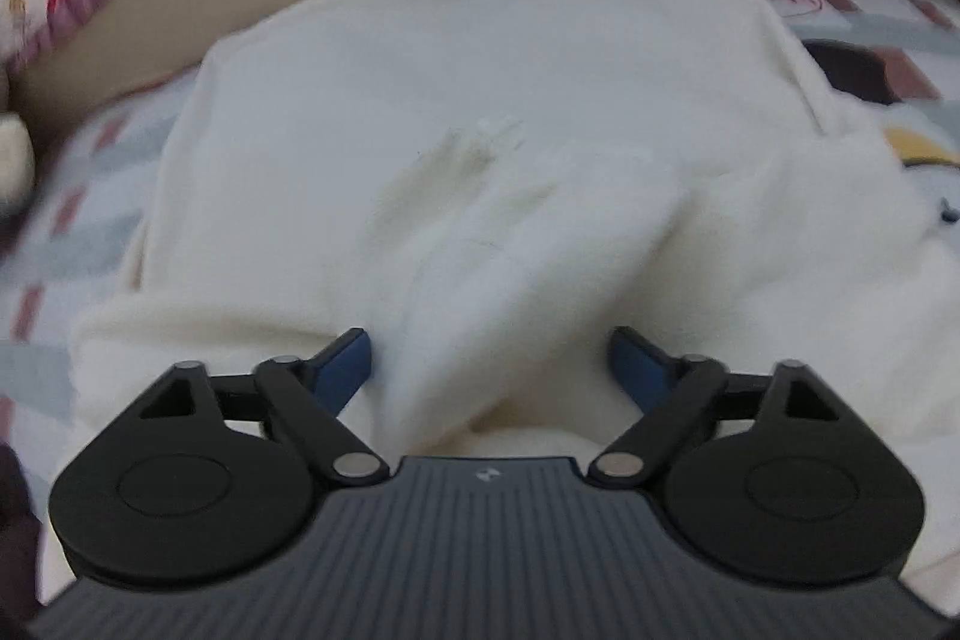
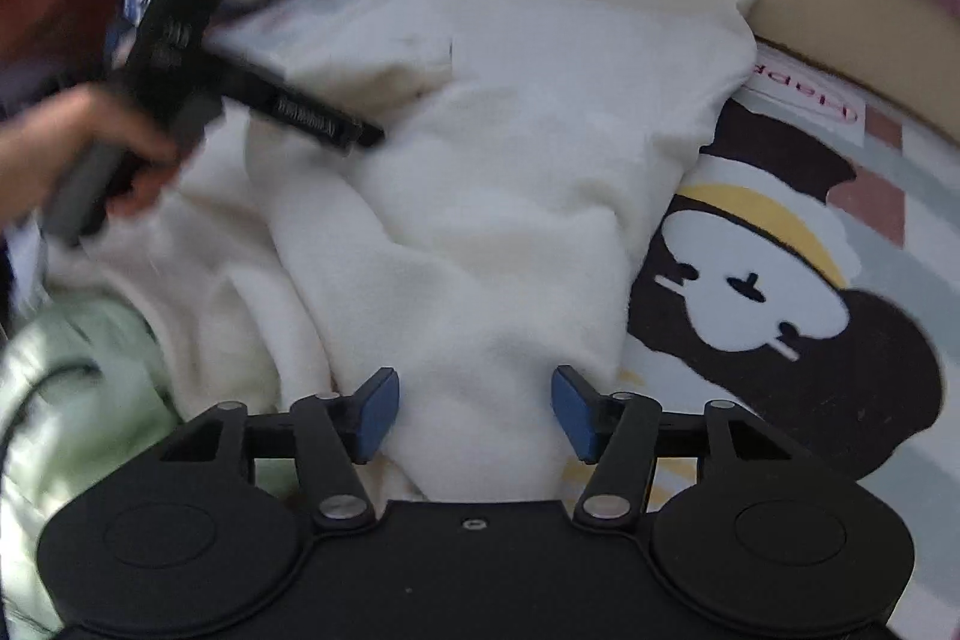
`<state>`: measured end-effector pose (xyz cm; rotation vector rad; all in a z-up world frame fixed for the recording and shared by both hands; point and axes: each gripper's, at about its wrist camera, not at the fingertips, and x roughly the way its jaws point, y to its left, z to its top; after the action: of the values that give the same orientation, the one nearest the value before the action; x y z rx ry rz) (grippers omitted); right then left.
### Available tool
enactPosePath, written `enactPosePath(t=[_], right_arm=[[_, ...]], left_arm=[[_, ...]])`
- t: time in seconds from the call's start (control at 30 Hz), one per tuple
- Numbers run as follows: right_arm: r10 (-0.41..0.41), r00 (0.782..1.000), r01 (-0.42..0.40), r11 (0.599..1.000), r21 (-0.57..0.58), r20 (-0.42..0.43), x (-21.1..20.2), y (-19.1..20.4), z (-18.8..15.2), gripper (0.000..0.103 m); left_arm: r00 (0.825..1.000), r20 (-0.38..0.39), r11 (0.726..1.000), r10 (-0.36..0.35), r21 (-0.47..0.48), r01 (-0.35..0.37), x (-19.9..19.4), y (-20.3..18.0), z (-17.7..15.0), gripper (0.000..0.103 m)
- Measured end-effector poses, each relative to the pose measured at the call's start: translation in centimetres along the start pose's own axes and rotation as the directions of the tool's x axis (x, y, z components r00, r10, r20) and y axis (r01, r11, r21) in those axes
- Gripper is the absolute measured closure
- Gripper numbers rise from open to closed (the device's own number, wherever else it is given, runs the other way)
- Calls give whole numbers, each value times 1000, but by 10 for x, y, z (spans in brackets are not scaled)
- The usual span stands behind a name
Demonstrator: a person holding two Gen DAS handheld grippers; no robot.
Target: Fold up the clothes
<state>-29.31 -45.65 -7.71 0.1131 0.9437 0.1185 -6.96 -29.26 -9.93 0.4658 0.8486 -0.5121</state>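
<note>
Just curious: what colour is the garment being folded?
Cream white garment, plain; clearest in the right wrist view.

Right claw (image 2: pixel 474 415) agape over rumpled white garment (image 2: pixel 510 196) on patterned bedsheet (image 2: pixel 888 244).

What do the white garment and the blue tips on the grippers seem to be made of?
The white garment looks like fleece or thick plush knit: a fuzzy, matte surface with soft, rounded folds. The blue tips look like smooth matte rubber or plastic pads; the pictures cannot settle which.
</note>
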Motion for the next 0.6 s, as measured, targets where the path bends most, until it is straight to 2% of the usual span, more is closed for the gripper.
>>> enactPosePath(t=[0.03,0.1,0.13,0.2,0.27,0.3,0.37,0.43,0.5,0.57,0.6], right_arm=[[-23,1000,23,1000,-20,-10,2,3,0,40],[-31,999,31,1000,-2,-7,0,0,-5,41],[-25,1000,25,999,29,-6,-1,-5,-8,43],[-13,999,16,994,109,-31,0,-16,-14,56],[30,999,-24,980,197,-27,0,-27,-21,64],[42,999,-36,976,215,-23,-1,-30,-22,66],[46,999,-41,975,218,-18,-2,-31,-24,72],[38,999,-33,980,198,-24,-3,-29,-22,75],[46,999,-39,978,204,-29,-6,-30,-21,76],[61,998,-53,972,227,-28,-13,-32,-19,76],[69,997,-61,969,239,-28,-16,-34,-18,76]], left_arm=[[1000,15,999,14,-33,-14,-8,6,1,86],[997,55,988,63,-143,-55,-27,27,0,87],[993,89,972,76,-228,-54,-39,43,-6,87],[987,131,917,93,-398,-33,-57,76,-24,87],[987,130,837,95,-547,-9,-65,106,-48,87],[990,105,804,92,-594,-12,-64,118,-59,87],[996,10,763,88,-643,-61,-56,132,-74,81],[992,-59,749,115,-651,-125,-54,138,-82,74],[983,-106,755,149,-630,-182,-59,143,-81,73],[971,-149,764,186,-599,-239,-66,149,-79,66],[964,-170,767,205,-583,-266,-69,152,-78,58]])
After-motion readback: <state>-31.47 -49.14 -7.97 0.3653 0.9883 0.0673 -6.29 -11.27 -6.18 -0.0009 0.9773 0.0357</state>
